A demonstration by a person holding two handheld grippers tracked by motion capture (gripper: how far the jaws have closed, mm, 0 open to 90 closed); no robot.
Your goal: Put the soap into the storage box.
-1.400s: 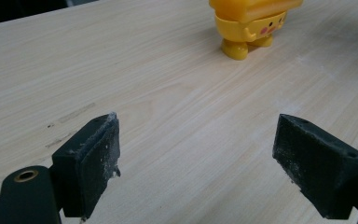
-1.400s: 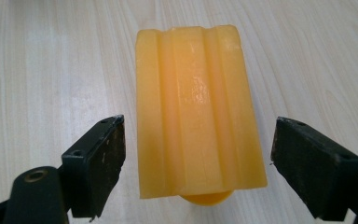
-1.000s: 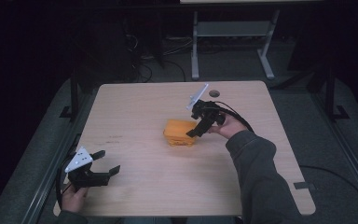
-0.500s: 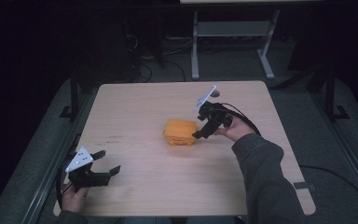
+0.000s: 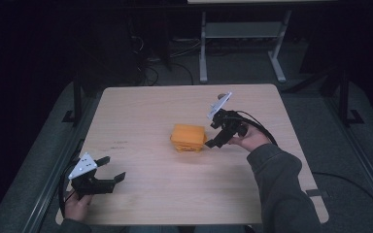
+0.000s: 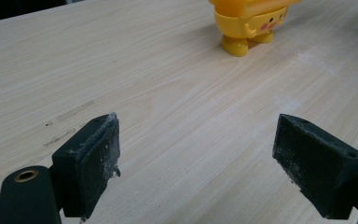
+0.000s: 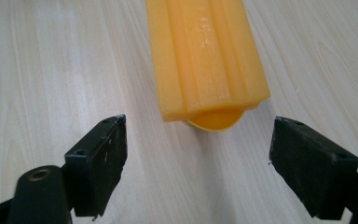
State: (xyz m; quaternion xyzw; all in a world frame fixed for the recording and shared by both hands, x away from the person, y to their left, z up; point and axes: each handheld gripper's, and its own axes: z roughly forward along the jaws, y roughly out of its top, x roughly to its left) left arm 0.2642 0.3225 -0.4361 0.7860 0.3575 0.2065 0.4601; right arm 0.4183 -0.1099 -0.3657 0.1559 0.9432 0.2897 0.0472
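A yellow toy figure with a ribbed orange block on top (image 5: 188, 137) stands near the middle of the wooden table (image 5: 145, 111). My right gripper (image 5: 212, 133) hovers just right of the toy, open, not touching it. In the right gripper view the toy's orange top (image 7: 205, 56) lies ahead of the spread jaws of the right gripper (image 7: 198, 158). Near the table's front left corner my left gripper (image 5: 112, 169) rests open and holds nothing. The left gripper view has the toy (image 6: 249, 23) far off beyond the left gripper (image 6: 196, 158).
Bare wood surrounds the toy on all sides. A metal stand (image 5: 240, 36) and loose cables (image 5: 150, 73) sit on the dark floor beyond the far edge. Black rails (image 5: 75, 104) run beside the table's left side.
My right gripper has drawn back a little to the right, away from the toy. The toy and the left gripper have stayed where they were.
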